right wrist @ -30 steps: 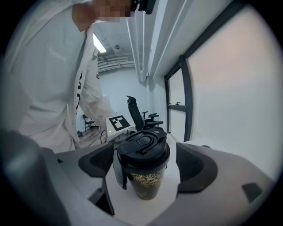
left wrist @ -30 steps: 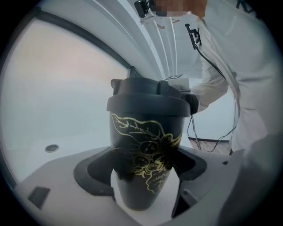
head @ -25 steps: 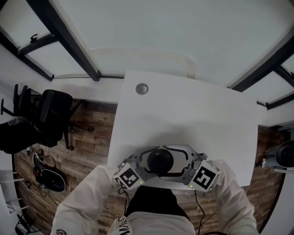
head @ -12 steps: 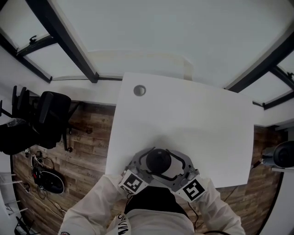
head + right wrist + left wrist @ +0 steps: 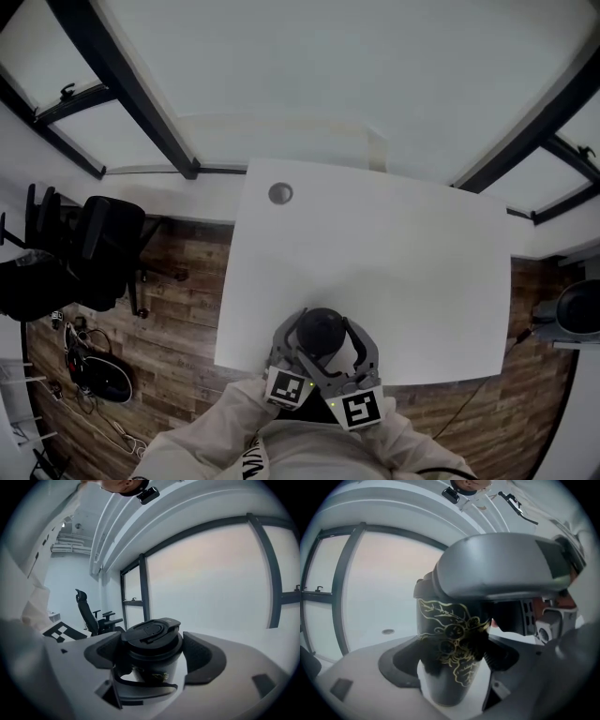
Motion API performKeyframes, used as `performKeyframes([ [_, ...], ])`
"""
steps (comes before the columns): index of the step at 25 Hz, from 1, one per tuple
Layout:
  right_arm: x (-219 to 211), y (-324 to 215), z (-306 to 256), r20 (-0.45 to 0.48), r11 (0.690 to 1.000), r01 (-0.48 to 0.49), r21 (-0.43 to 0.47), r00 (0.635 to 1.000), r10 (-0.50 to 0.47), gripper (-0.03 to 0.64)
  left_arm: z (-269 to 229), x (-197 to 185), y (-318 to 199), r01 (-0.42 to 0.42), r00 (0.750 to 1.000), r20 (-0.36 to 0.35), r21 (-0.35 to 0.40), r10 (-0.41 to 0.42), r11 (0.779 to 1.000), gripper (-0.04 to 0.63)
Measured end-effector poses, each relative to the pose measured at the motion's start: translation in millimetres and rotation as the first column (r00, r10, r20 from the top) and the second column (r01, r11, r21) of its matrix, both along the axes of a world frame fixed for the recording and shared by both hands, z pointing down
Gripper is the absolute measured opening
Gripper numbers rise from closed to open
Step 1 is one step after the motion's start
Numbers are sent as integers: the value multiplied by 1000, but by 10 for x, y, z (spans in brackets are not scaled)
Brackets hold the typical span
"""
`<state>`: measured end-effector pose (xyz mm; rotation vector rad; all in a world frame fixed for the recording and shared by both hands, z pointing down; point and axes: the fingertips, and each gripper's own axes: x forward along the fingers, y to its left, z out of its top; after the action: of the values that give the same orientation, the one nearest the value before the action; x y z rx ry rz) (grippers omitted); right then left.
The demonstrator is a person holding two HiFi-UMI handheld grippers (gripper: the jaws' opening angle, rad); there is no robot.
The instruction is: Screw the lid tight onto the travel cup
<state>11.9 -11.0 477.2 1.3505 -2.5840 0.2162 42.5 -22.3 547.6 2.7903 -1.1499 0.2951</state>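
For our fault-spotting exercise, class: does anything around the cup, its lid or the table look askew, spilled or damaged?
Nothing stands out. The lid sits on the travel cup at the table's near edge; no spill or damage shows.

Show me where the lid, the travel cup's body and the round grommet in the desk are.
lid [image 5: 151, 632]: right gripper view, its flat top.
travel cup [image 5: 443, 620]: left gripper view, the gold-patterned wall.
desk grommet [image 5: 279, 193]: head view, its centre.

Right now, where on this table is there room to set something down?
Bare table runs from the round hole to the far and right edges. Crowded only at the near edge: left gripper clamps the travel cup, right gripper its lid.
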Motion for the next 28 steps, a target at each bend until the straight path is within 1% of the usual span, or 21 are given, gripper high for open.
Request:
performKeyframes([
  [2,8,-3,-22,45,1000,3,-4,999,-3,413,4,12,4,-16,1000,1,-8,16,1000,408],
  [4,4,-11,-89,130,999,49,-13,990,-47,413,-2,20,1,-49,999,-5,-14,49,999,408],
  [5,-3,-6,-131,165,996,93,-14,982,-90,413,-3,18,7,-73,997,-6,-16,73,997,408],
  [7,-13,9,-218,182,978,206,8,962,-204,414,16,14,34,-127,992,-5,-21,127,992,408],
  [9,-13,19,-287,173,944,330,30,928,-330,414,88,21,69,-186,982,-9,-31,186,982,408],
  [11,-5,30,-287,141,890,456,16,880,-453,414,133,22,84,-261,965,-10,-39,261,965,408],
  [12,9,37,-242,97,855,519,-8,851,-515,414,137,18,85,-301,954,-8,-42,301,953,408],
  [14,36,53,-111,-5,775,627,-72,777,-629,414,145,12,92,-379,925,0,-51,379,924,408],
  [16,28,71,-3,-57,701,704,-116,700,-712,414,150,11,106,-450,892,9,-63,451,891,408],
  [18,-19,89,72,-82,637,759,-135,633,-770,414,145,11,113,-512,857,18,-76,515,855,408],
  [19,-55,91,94,-88,614,777,-139,608,-789,414,155,8,113,-536,842,20,-79,539,841,408],
  [20,-94,85,107,-91,599,789,-136,592,-801,414,168,6,111,-553,831,20,-80,556,829,408],
  [22,-159,55,128,-94,591,798,-120,584,-807,414,183,12,108,-571,818,18,-81,574,817,408],
  [24,-182,29,146,-99,597,795,-106,589,-802,414,183,23,100,-575,815,20,-79,578,814,408],
  [26,-186,22,147,-93,610,787,-97,603,-793,414,158,19,91,-573,816,30,-82,577,815,408],
  [28,-197,16,146,-78,638,765,-89,633,-770,414,129,6,87,-564,823,30,-83,567,822,408],
])
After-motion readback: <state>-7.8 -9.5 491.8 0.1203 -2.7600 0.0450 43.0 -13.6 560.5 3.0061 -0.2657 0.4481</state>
